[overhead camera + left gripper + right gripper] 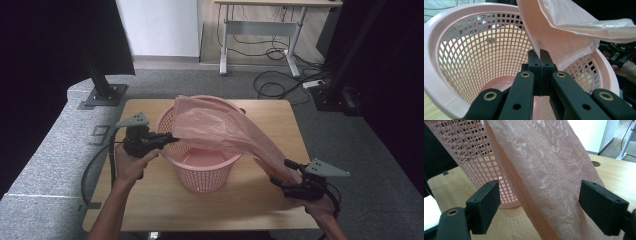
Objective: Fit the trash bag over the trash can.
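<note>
Pink bag (220, 127) pinched by left fingers (540, 56), loose between open right fingers (599, 205) (basket (200, 175) beneath).

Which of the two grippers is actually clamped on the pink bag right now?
The left gripper, at the basket rim: its fingers pinch the pink bag. The right gripper stands open around the bag.

We see a thin, crinkled pink plastic bag (220, 127) draped over a round pink mesh basket (202, 172) that stands upright on the wooden surface (250, 200). One bag edge is pinched at the basket's left rim; the rest stretches down past the right rim towards the surface's near right corner.
</note>
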A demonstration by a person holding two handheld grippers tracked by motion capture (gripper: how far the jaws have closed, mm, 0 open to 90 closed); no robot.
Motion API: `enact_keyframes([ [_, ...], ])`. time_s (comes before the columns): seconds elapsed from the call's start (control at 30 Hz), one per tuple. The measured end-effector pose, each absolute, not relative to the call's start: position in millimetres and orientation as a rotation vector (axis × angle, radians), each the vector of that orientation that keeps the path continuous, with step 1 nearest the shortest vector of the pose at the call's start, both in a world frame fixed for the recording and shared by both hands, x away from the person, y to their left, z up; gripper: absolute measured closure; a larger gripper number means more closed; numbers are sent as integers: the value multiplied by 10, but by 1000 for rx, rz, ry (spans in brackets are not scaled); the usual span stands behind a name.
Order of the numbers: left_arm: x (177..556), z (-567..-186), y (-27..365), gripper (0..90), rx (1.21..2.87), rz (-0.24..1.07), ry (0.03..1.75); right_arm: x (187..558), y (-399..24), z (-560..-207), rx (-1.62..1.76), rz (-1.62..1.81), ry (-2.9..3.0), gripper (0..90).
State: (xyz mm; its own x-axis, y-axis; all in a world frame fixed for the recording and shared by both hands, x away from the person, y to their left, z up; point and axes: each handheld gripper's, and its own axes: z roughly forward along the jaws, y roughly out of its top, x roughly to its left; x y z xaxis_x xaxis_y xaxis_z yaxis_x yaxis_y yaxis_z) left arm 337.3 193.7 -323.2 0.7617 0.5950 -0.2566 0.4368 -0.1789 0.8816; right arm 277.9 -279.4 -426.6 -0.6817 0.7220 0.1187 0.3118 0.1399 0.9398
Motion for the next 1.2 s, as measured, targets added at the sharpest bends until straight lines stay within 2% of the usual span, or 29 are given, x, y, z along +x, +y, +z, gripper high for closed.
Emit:
enact_keyframes([
  [0.23,3373,-3246,1944,900,1809,166,805,2804,-2745,-4387,1004,1474,2088,191],
  [0.43,3398,-3249,1910,899,1818,163,808,2854,-2670,-4533,1007,1363,2096,262],
  [0.53,3405,-3249,1897,899,1822,163,807,2879,-2674,-4562,1032,1333,2084,399],
  [0.57,3407,-3252,1893,899,1824,162,806,2897,-2711,-4575,1031,1357,2095,557],
  [0.6,3407,-3252,1893,900,1824,162,806,2897,-2711,-4575,1031,1357,2095,557],
  [0.63,3405,-3254,1891,900,1824,161,805,2900,-2721,-4578,1030,1361,2099,601],
  [0.7,3403,-3256,1889,899,1823,160,805,2910,-2749,-4571,1022,1373,2107,751],
  [0.73,3403,-3258,1890,899,1822,160,805,2910,-2749,-4571,1022,1373,2107,751],
  [0.77,3403,-3259,1889,899,1819,158,808,2916,-2755,-4551,1021,1370,2102,814],
  [0.8,3407,-3262,1889,899,1818,156,808,2918,-2760,-4539,1020,1372,2098,838],
  [0.97,3413,-3259,1891,899,1816,153,804,2906,-2809,-4464,1022,1382,2052,885],
  [1.2,3425,-3236,1881,898,1805,134,799,2836,-2900,-4262,996,1399,1952,888],
])
